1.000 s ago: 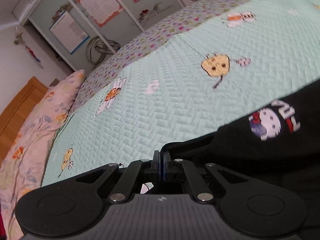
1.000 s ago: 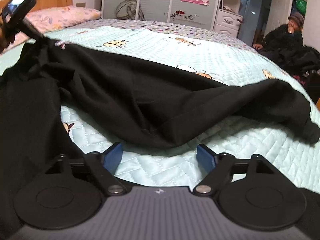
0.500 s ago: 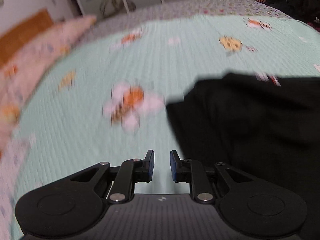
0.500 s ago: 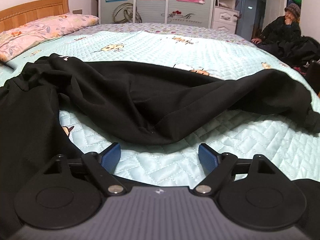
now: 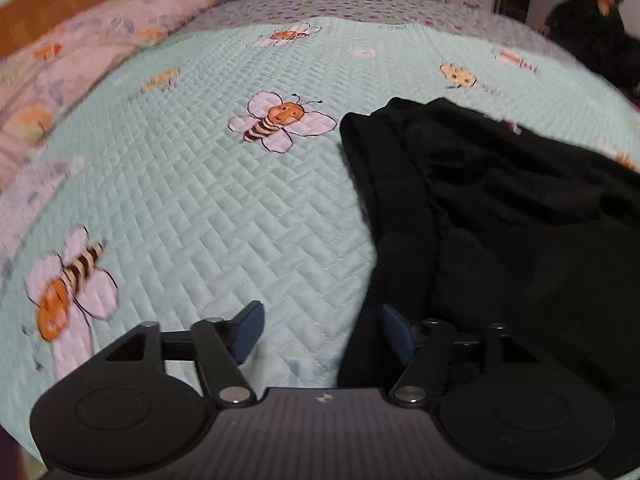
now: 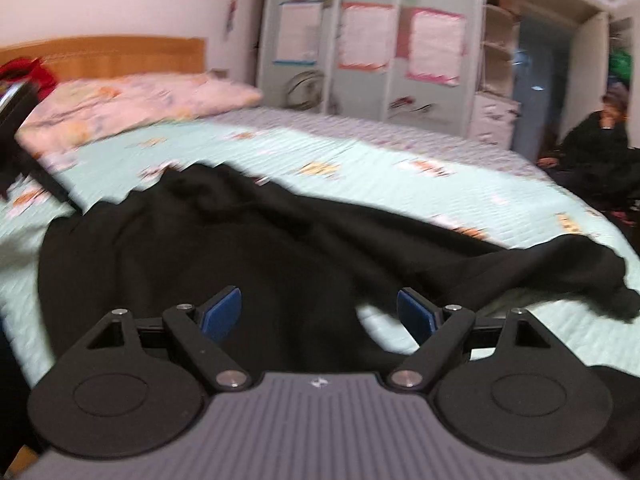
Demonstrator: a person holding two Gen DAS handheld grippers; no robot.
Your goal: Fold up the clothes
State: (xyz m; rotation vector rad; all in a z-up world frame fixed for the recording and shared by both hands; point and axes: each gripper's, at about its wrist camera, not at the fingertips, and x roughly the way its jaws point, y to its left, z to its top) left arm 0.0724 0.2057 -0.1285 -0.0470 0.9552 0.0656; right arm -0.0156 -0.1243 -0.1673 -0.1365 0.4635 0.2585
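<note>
A pink floral pillow [image 5: 92, 44] lies at the head edge of the bed [image 5: 192, 200], on the left, in front of a wooden headboard [image 6: 104, 56]. The mint quilt with bee prints covers the bed. The left gripper [image 5: 322, 330] hangs over the quilt, its jaws opening with bare quilt between them; its right finger stands at the edge of the black garment [image 5: 520, 220]. That garment lies crumpled across the near side of the bed, one part stretching toward the right edge. The right gripper [image 6: 319, 312] hovers over it, jaws wide, gripping nothing. A person [image 6: 596, 136] sits beyond the bed's right edge.
</note>
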